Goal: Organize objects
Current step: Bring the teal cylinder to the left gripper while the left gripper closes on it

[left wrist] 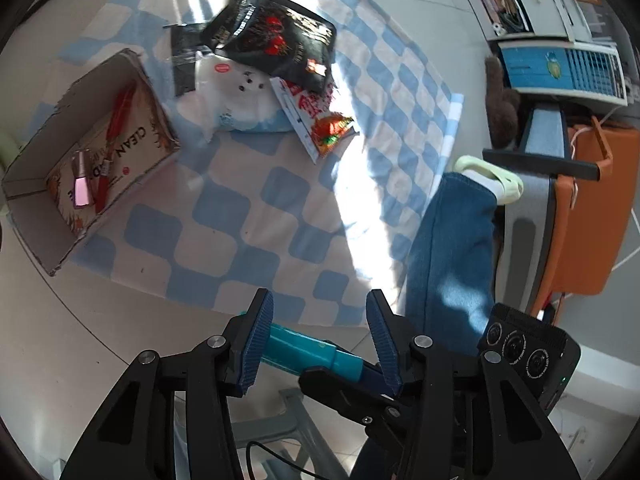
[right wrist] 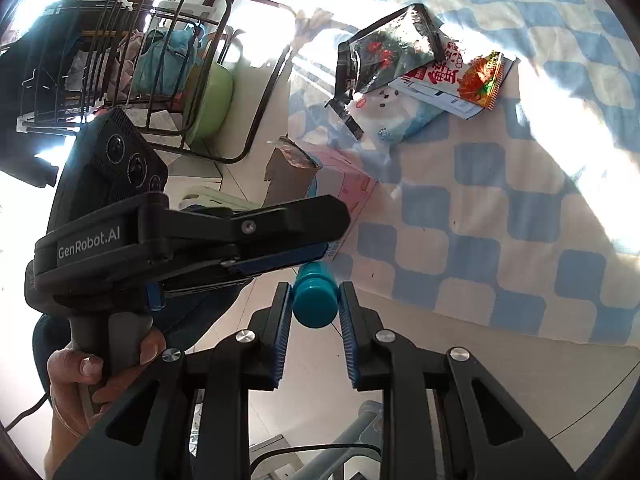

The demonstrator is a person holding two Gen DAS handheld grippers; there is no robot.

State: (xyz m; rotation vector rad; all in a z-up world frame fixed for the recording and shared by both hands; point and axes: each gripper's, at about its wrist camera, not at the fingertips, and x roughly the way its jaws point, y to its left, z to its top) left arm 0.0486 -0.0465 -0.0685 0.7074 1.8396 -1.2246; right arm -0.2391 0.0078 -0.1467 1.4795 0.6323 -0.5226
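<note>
My right gripper [right wrist: 314, 312] is shut on a teal cylinder [right wrist: 315, 300], held above the floor near the mat's edge. The cylinder also shows in the left wrist view [left wrist: 308, 350], between the wide-apart fingers of my left gripper [left wrist: 320, 328], which is open. The left gripper also shows in the right wrist view [right wrist: 312, 228], to the left of the cylinder. A cardboard box [left wrist: 28, 184] at the left holds a pink bottle [left wrist: 82, 178] and a red pen [left wrist: 116, 128]. Snack packets, black [left wrist: 276, 36] and red-white [left wrist: 316, 116], and a white pack [left wrist: 236, 96] lie piled on the checked mat [left wrist: 256, 208].
A leg in jeans [left wrist: 452, 248] and an orange case [left wrist: 592, 208] are at the right. Shelves [left wrist: 540, 20] stand at the far right. A wire rack [right wrist: 132, 60] with bags stands beyond the box in the right wrist view. Tiled floor surrounds the mat.
</note>
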